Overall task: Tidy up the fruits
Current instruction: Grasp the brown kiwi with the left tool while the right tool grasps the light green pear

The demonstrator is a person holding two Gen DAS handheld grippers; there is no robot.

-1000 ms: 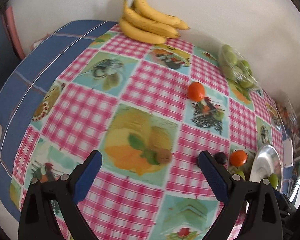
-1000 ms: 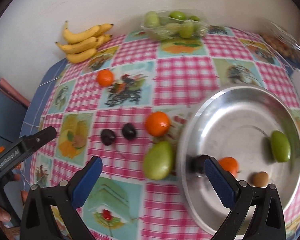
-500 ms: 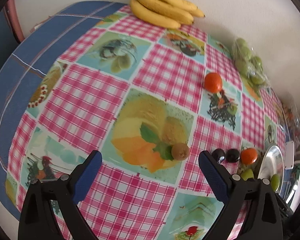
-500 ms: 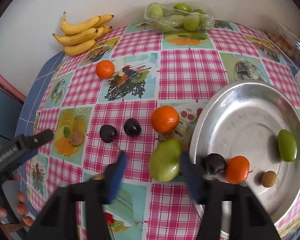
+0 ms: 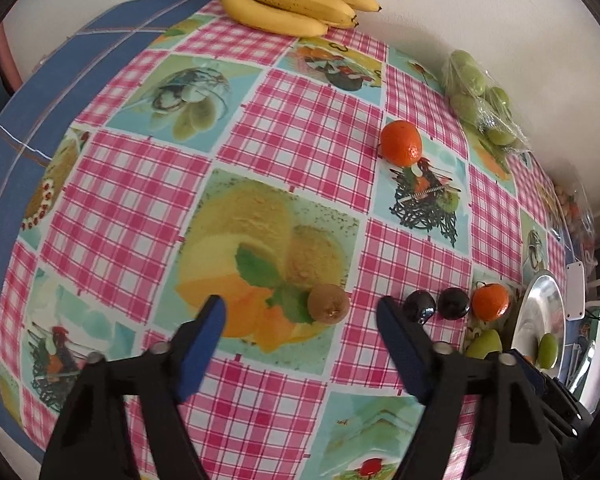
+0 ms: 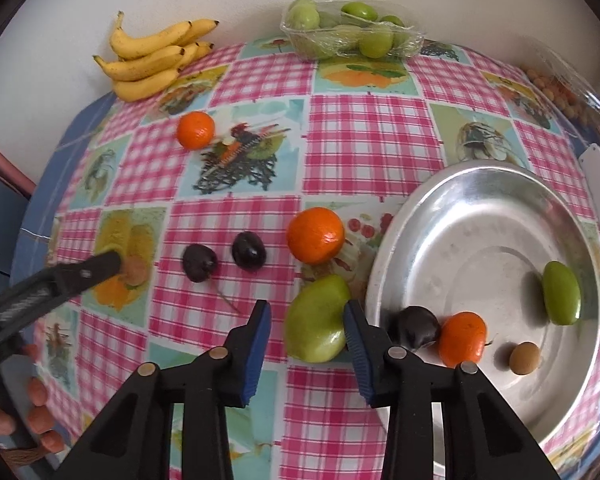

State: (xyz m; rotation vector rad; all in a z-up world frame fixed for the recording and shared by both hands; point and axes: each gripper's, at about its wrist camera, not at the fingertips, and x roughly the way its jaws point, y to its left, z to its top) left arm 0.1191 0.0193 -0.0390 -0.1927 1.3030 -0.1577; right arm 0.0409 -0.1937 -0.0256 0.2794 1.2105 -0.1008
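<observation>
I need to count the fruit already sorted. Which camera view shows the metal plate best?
The right wrist view: the metal plate shows nearly whole, with a green fruit, an orange, a dark plum and a small brown fruit on it. In the left wrist view it is only a thin sliver at the right edge.

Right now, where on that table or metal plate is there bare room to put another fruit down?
The metal plate is bare across its far half; its near edge holds four fruits. The cloth between the bananas and the packed green fruit is free. Beside the plate's left rim it is crowded.
</observation>
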